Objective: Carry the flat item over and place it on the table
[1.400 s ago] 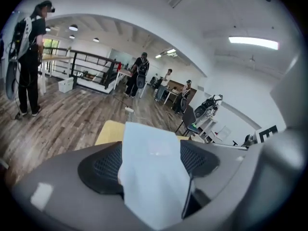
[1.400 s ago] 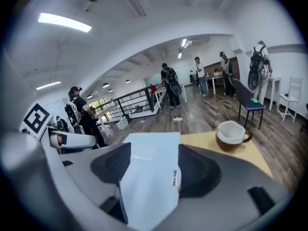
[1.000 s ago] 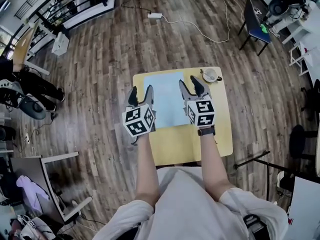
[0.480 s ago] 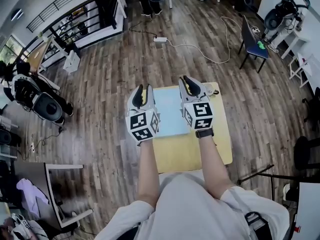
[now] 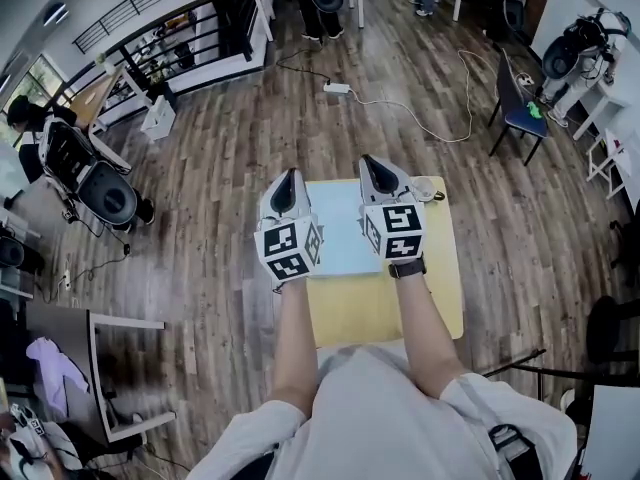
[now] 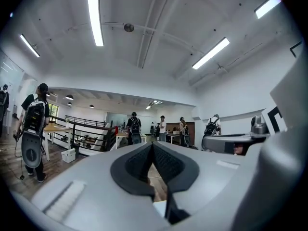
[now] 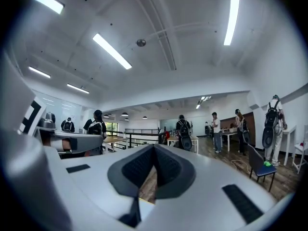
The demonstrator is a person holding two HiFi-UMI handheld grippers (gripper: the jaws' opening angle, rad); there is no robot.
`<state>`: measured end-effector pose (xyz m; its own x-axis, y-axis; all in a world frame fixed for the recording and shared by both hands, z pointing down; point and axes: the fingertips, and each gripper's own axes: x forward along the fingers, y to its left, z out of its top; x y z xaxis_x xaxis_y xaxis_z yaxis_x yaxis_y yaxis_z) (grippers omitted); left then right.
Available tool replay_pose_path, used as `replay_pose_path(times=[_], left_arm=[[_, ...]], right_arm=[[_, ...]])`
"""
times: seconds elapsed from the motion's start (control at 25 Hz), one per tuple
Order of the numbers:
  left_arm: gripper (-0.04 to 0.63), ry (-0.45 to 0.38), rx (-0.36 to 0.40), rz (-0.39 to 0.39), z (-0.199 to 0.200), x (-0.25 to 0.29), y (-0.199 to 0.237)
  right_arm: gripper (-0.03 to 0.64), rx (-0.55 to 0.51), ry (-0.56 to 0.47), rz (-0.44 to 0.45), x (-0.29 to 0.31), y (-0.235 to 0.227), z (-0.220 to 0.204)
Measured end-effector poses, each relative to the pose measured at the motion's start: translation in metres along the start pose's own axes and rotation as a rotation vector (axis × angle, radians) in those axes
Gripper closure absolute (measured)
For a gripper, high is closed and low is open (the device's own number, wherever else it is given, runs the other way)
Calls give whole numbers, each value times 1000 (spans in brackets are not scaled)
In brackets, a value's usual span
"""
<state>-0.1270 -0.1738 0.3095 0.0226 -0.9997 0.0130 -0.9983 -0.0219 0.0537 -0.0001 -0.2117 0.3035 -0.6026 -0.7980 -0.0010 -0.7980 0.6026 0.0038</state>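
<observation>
Below the head camera, one small yellow desk stands on a dark wood plank floor. The task's thing, a single pale blue flat sheet, lies flat on the desk's far half. One small white cup sits at the far right corner of the desk, just beside the sheet; it is the nearest thing to my right claw.

I hold two claws, one on each side of the sheet. From above, the left claw overlaps the sheet's left edge and the right claw overlaps its right edge. Both are clenched, pads pressed together, with nothing caught between them. The left gripper view and the right gripper view both look level across the room rather than down at the desk.

Beyond the desk, one white power strip lies on the floor with a white cable trailing right, towards one dark chair with a blue seat. A black railing runs along the far left. Several people with backpacks stand among far tables under a white ceiling with long light strips.
</observation>
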Motion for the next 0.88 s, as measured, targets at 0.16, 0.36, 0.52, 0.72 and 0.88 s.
replay_pose_path(times=[0.16,0.36,0.52,0.72,0.88], left_arm=[[586,0,-2,-2,-2,1,-1],[586,-15,6,-18,2,1,-9],[586,-12,-3,-30,1,7,-8],[586,-5,-21,-41,-2,13,-3],[586,4,-26,-43,-6,17,4]], right_arm=[[606,-9,-9,-4,1,1,1],[606,-4,-19,-18,-2,-4,3],[606,-4,-13,-20,3,-6,2],[606,-12,-6,-22,10,-4,1],[606,-20,2,-22,15,0,-2]])
